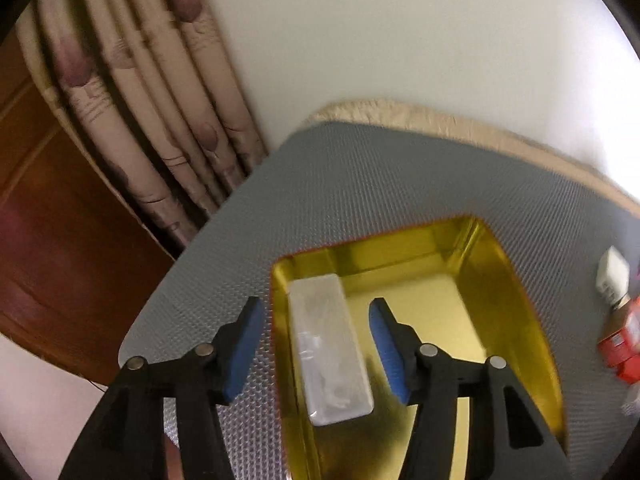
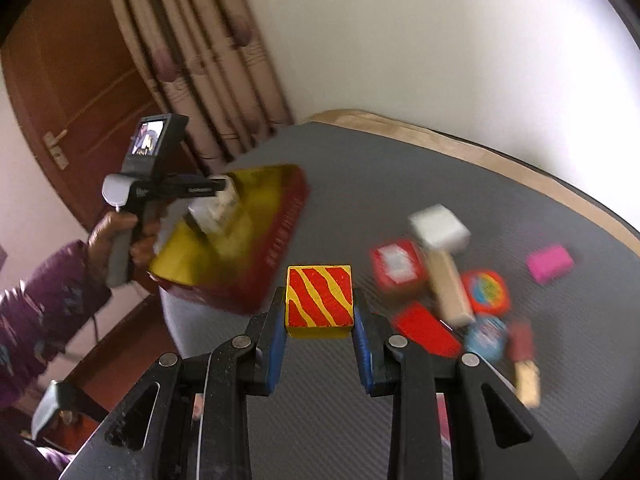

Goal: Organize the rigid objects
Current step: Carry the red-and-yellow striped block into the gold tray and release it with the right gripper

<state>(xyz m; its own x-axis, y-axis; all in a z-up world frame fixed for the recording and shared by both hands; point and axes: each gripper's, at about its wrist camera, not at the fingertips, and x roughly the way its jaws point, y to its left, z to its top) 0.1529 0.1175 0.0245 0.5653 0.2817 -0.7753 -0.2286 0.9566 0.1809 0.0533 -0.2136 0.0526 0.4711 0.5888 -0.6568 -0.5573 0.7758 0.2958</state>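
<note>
A gold-lined tin box (image 1: 496,280) with red outer walls sits on the grey mat; it also shows in the right wrist view (image 2: 256,216). A clear plastic case (image 1: 328,344) lies inside along its left wall. My left gripper (image 1: 316,344) is open, its blue pads either side of the case, above it. My right gripper (image 2: 320,332) is shut on a red-and-yellow striped block (image 2: 320,296), held above the mat to the right of the box.
Loose items lie on the grey mat (image 2: 400,184) at right: a white cube (image 2: 438,226), a wooden block (image 2: 450,288), red boxes (image 2: 426,330), a pink block (image 2: 550,262), round colourful tins (image 2: 486,292). Curtain and wooden door stand behind at left.
</note>
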